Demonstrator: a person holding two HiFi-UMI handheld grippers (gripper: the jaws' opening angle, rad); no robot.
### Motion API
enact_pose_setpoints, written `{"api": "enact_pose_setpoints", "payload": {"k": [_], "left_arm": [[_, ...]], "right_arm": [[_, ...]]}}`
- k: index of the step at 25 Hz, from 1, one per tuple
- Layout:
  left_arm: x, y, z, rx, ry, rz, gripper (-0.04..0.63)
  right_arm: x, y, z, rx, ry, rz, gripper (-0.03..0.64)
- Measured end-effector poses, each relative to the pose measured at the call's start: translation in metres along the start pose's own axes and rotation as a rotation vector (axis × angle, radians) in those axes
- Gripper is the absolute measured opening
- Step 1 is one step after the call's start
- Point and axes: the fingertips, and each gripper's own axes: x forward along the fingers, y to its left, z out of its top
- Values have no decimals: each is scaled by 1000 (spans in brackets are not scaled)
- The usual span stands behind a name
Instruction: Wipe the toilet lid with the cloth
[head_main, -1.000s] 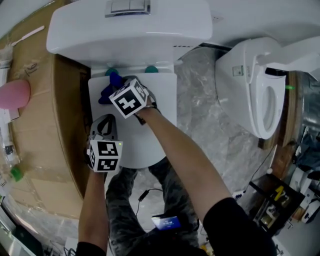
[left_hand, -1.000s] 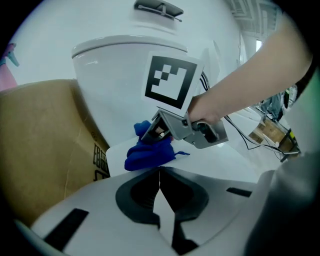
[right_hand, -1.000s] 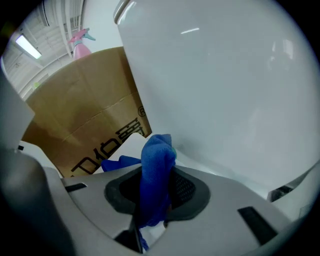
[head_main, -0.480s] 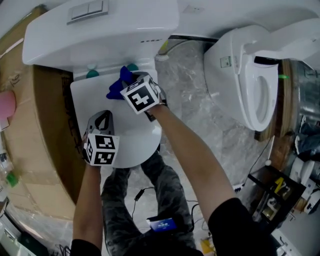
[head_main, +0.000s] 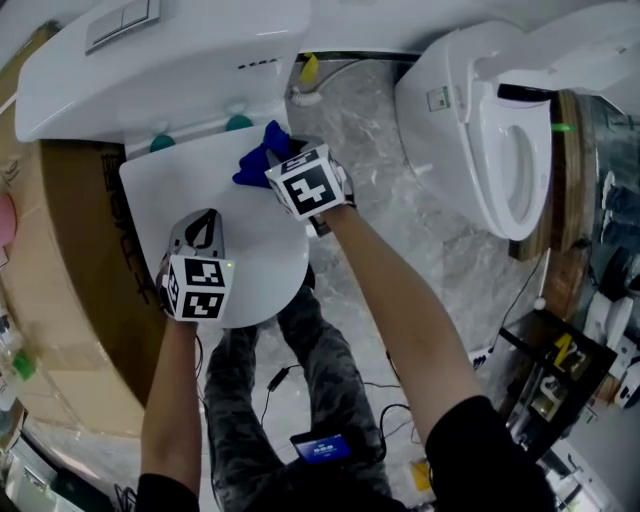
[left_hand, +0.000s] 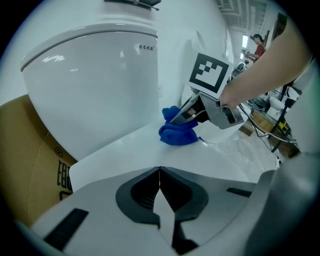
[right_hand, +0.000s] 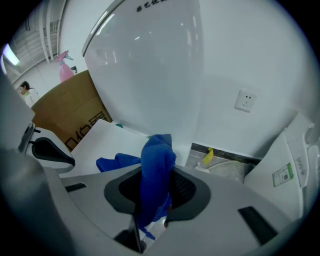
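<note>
The blue cloth (head_main: 258, 166) is clamped between the jaws of the right gripper (head_main: 282, 158). In the right gripper view a fold of it stands up between the two jaws, and the rest lies bunched in front of them. The bunch rests on the toilet lid (head_main: 165, 195), at the back right part of it, close below the white cistern (head_main: 150, 60). The lid is closed and white.

The left gripper (head_main: 207, 218) is over the front left part of the lid, well apart from the cloth. Its jaws are together and nothing is between them. I cannot tell if their tips touch the lid.

A brown cardboard box (head_main: 70, 270) stands just beside the toilet at the left in the head view. A second toilet (head_main: 465, 110) with its lid up stands on the marble floor (head_main: 365, 120) at the right.
</note>
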Motion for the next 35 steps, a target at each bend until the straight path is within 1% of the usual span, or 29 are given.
{"api": "enact_pose_setpoints", "payload": {"k": [4,6,7,9,12,15,19,23,29,35], "left_arm": [[-3,-2,-2,0,0,-3,12],[-6,-1,-5,-4,-1,0,12],[-8,0,-8,-9,0,2,12],[-12,3,-14,-24,5,9,12],[-19,4,-25,-41,8,17,12],[-27,7,-36,-58,6,24,12],[-41,18,-51,-117,4,48,12],[-50,28,-68,-158,2,71,12],[-57,41,-86,-186,-9,91,12],[-57,45,-103,-216,-17,98,12]], "right_arm": [[-10,-11,-18,46,1,-32,103],[-13,-11,-25,46,8,-54,101],[-13,-8,-27,28,14,-66,100],[-12,2,-31,-43,32,-84,94],[-8,24,-33,-137,57,-81,91],[-3,45,-29,-161,62,-55,89],[10,83,-17,-215,60,-1,89],[24,127,-4,-274,55,58,89],[49,186,16,-332,46,137,90],[70,232,30,-408,37,195,91]]}}
